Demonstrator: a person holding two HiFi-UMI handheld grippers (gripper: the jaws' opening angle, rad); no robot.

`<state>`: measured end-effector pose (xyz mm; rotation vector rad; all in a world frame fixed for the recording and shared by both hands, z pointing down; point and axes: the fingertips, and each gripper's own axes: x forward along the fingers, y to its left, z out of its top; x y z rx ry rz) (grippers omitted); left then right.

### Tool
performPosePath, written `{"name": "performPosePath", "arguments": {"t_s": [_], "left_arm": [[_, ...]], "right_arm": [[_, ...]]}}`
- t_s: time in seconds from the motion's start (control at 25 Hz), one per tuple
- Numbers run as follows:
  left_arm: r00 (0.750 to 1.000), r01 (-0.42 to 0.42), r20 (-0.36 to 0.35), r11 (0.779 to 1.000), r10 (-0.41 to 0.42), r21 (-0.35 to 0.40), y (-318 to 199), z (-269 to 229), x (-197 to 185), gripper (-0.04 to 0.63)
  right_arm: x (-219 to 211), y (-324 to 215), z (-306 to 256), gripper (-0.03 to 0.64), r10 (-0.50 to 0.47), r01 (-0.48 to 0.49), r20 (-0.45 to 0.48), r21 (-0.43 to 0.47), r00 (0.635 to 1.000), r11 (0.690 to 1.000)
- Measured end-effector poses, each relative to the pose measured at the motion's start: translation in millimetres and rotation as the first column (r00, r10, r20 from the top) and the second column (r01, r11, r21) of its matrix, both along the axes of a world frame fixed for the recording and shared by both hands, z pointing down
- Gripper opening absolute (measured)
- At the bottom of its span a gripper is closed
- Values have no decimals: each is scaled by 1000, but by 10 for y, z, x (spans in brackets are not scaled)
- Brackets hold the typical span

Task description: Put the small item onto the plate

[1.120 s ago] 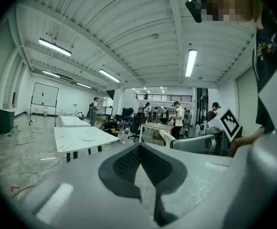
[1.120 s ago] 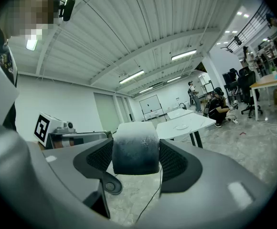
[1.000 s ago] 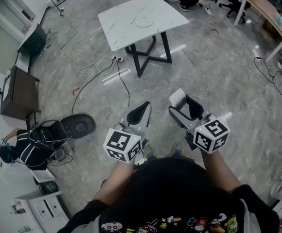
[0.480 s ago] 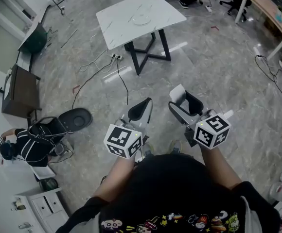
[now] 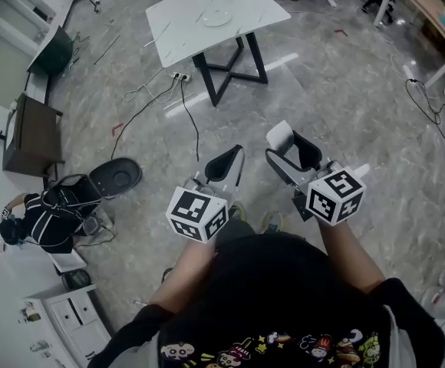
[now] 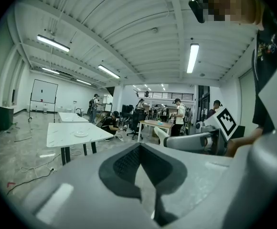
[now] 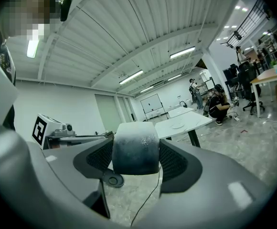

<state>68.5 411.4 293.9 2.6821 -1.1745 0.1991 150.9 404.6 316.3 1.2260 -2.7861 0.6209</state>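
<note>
The small item [image 7: 134, 148], a stubby white roll whose long axis cannot be told, is clamped between the right tongs [image 5: 287, 149], well apart from the plate [image 5: 217, 15] on the far desk [image 5: 178, 23]. The left tongs [image 5: 229, 159] are shown pressed together and empty only in the left gripper view. The desk is seen higher in the head view than a second ago.

Ceiling tubes [image 6: 192, 57] are lighting the hall brightly and evenly, and the glossy floor [image 5: 345, 106] is throwing back pale glare streaks near the surface [image 5: 176, 29]. Both gripper views are bending hard at the edges and darkening to black corners. The left tool [image 6: 139, 146] is blurring close to the lens. The roll [image 7: 134, 142] in the right tool [image 7: 134, 151] is catching light on top and shading dark below.
</note>
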Motion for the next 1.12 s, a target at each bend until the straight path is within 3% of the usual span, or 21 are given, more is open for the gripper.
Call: {"name": "performPosePath", "arguments": {"t_s": [0.36, 1.12], "left_arm": [[1000, 16, -11, 999, -16, -31, -368, 125, -190, 0], [998, -55, -41, 997, 52, -62, -2067, 144, -880, 0]], "right_arm": [[-210, -354, 131, 330, -26, 25, -24, -37, 999, 999], [-905, -1890, 118, 330, 42, -46, -59, -68, 997, 997]]}}
